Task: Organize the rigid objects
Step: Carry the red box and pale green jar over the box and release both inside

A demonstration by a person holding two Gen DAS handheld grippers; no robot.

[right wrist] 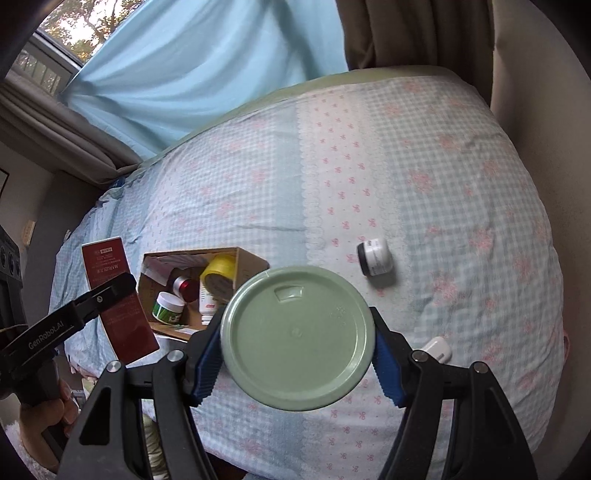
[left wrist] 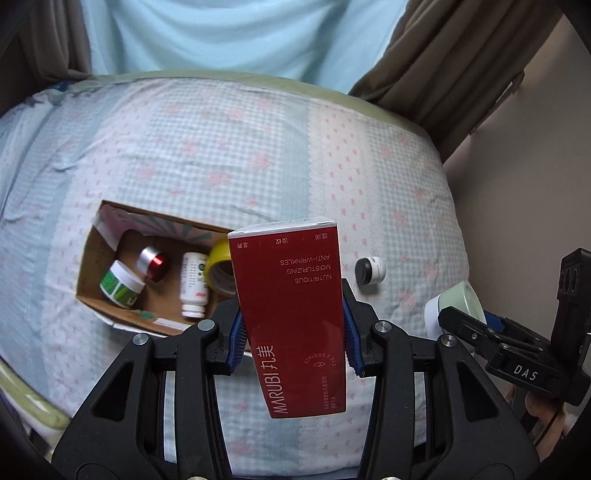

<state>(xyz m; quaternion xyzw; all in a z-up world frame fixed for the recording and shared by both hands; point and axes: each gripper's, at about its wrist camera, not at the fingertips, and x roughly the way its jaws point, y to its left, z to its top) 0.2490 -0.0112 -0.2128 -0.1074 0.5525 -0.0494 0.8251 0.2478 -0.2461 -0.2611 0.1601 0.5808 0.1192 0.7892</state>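
Note:
My left gripper (left wrist: 293, 332) is shut on a tall red MARUBI box (left wrist: 291, 306), held upright above the bed, just right of an open cardboard box (left wrist: 92, 280). The red box also shows in the right wrist view (right wrist: 114, 291). The cardboard box (right wrist: 255, 262) holds a green-white jar (left wrist: 122, 284), a red-silver jar (left wrist: 153, 264), a white bottle (left wrist: 194, 284) and a yellow tape roll (left wrist: 219, 271). My right gripper (right wrist: 299, 343) is shut on a round jar with a pale green lid (right wrist: 295, 339), held above the bed. A small black-and-white jar (right wrist: 375, 260) lies on the bed, also in the left wrist view (left wrist: 369, 270).
The bed has a blue-and-pink checked cover (left wrist: 221, 147). A small white object (right wrist: 437, 349) lies on the cover behind my right gripper's right finger. Blue and brown curtains (left wrist: 221, 33) hang behind the bed. A beige wall (left wrist: 535, 184) runs along the right side.

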